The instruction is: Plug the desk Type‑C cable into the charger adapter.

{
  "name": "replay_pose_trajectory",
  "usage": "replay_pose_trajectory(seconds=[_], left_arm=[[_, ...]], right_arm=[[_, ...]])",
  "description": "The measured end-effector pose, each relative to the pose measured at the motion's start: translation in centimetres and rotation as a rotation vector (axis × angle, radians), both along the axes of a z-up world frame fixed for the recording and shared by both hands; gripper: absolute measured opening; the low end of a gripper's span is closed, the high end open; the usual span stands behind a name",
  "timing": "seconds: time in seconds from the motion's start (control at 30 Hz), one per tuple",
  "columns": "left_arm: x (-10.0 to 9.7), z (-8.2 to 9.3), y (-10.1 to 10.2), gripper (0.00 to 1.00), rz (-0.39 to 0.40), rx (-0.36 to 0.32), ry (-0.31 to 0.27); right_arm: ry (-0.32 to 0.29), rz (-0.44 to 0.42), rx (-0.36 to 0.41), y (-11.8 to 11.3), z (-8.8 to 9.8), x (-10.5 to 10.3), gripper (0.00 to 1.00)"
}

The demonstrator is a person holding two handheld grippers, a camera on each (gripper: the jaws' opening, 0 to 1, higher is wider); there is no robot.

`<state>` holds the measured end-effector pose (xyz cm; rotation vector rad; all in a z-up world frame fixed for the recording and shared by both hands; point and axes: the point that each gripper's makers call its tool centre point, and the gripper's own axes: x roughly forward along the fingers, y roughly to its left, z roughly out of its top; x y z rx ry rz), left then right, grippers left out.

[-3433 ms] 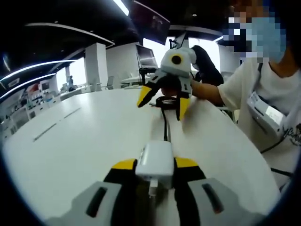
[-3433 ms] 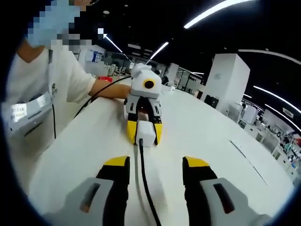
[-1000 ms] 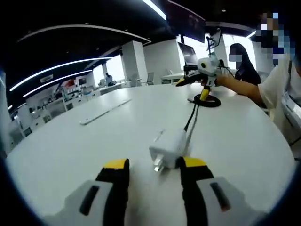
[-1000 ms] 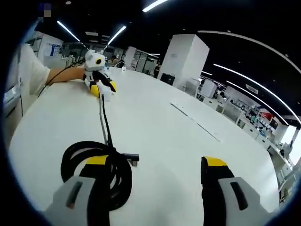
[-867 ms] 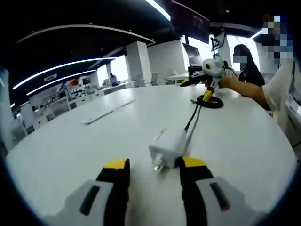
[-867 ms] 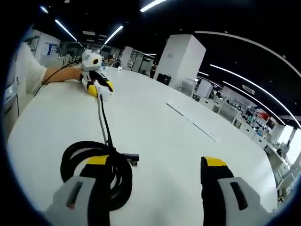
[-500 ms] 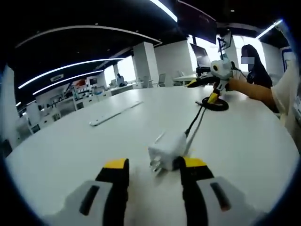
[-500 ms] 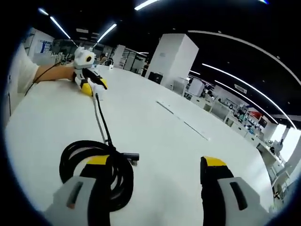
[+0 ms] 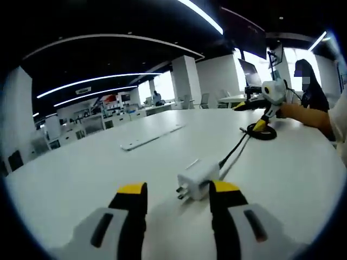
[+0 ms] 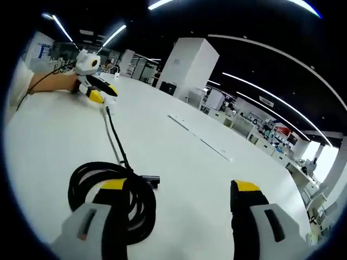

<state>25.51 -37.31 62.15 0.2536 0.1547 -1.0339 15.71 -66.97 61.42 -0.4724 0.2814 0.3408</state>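
While the charger adapter (image 9: pixel 198 181) lies on the white desk (image 9: pixel 97 168) with the black cable (image 10: pixel 111 189) plugged in, both the left tool (image 9: pixel 178 190) and right tool (image 10: pixel 181 188) stand released, gripping nothing.

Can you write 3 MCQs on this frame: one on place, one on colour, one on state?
1. Where does the white charger adapter lie?
A. On the table, by the left gripper's jaw tips
B. Clamped in the right gripper
C. On the floor

2. What colour is the coiled cable?
A. White
B. Black
C. Red

3. How do the right gripper's jaws stand?
A. Shut on the plug
B. Shut on the coil
C. Open, with the coil under one jaw

Answers:
1 A, the adapter rests on the tabletop, prongs toward the camera.
2 B, the loops are black against the white table.
3 C, a wide gap shows between the yellow tips.
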Motion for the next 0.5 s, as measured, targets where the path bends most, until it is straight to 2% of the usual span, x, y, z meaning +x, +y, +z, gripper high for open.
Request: replay_pose_trajectory(seconds=[0.23, 0.37, 0.5], left_arm=[[1.0, 0.0, -0.6, 0.46, 0.032, 0.000, -0.017], [1.5, -0.2, -0.7, 0.45, 0.053, 0.019, -0.060], [1.9, -0.5, -0.6, 0.45, 0.053, 0.024, -0.042]], right_arm=[[-0.030, -0.086, -0.013, -0.9, 0.0, 0.9, 0.76], [-0.043, -0.111, -0.025, -1.0, 0.1, 1.0, 0.76], [-0.053, -0.135, -0.045, -1.3, 0.3, 1.7, 0.77]])
